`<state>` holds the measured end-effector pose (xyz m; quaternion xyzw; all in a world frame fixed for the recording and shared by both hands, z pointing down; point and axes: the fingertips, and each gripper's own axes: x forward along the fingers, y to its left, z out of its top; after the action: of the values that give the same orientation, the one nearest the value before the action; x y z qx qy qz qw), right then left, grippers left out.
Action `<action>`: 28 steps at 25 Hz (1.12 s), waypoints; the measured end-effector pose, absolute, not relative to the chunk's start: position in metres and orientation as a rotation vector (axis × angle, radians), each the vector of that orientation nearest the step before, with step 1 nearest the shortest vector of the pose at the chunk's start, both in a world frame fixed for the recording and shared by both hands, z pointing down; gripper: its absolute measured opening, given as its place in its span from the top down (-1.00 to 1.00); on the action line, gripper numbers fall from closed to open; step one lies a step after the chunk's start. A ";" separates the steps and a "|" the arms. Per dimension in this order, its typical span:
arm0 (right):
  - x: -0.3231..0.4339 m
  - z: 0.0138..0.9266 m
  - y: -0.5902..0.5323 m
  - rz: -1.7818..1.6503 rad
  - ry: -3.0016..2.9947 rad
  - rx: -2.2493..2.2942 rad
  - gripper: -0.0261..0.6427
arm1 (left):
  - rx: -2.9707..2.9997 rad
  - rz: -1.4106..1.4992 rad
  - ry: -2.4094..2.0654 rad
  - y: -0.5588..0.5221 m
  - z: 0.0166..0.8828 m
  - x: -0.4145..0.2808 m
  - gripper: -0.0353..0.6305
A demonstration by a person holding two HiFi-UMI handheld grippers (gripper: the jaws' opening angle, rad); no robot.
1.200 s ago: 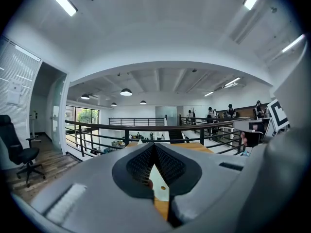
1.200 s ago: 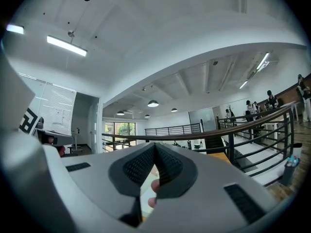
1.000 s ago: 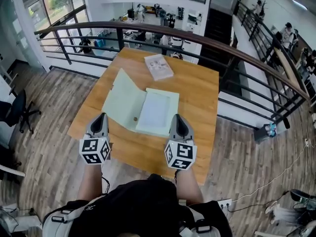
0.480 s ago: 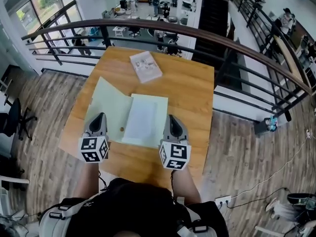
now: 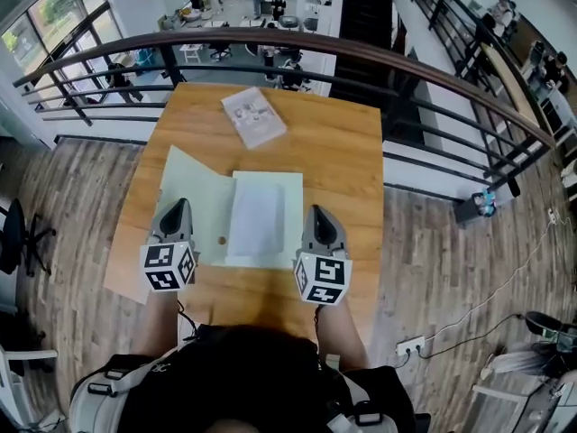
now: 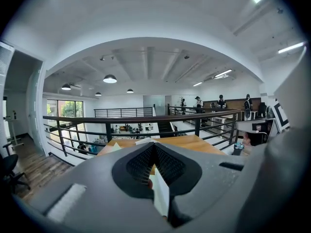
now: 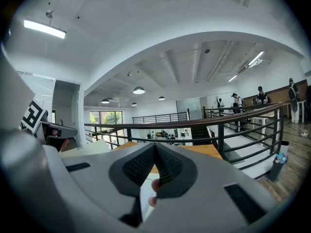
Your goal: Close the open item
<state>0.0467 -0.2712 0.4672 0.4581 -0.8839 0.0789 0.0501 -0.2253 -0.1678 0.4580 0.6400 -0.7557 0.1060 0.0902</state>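
Both tools are closed, jaws pressed together with nothing between them. The left gripper [image 5: 176, 207] and the right gripper [image 5: 317, 213] are held side by side just in front of the person, pointing away across the table [image 5: 338, 156].

Over the last second both have moved forward and a little down towards the open folder [image 5: 194, 197], without the jaws parting at all. A second ago their tips were short of the folder's near edge. Now the left tip overlaps the near left corner of the pale green left flap in the head view, and the right tip sits just beside the right edge of the other half, where a white sheet [image 5: 256, 216] lies. Whether either tip touches the folder cannot be told from these views.

The folder itself is unchanged: spread open on the near half of the table, the left flap out to the left, the spine running away from the person. A booklet [image 5: 254, 117] lies apart near the far edge, with the railing [image 5: 361, 52] beyond.

The approach looks about finished and the closing not begun. The likely next step is to get under or behind the left flap and swing it over the sheet; a closed tip could nudge it, but a thin flap may slide instead of lifting.
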 end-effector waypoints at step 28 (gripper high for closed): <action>0.037 0.602 -0.250 0.424 -2.355 1.316 0.64 | 1.687 0.448 -2.012 -0.100 0.559 -0.342 0.44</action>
<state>0.0374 -0.2497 0.6020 0.4717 -0.8443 0.1521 0.2040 -0.3417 -0.0998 0.5593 0.6154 -0.7339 0.1633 0.2365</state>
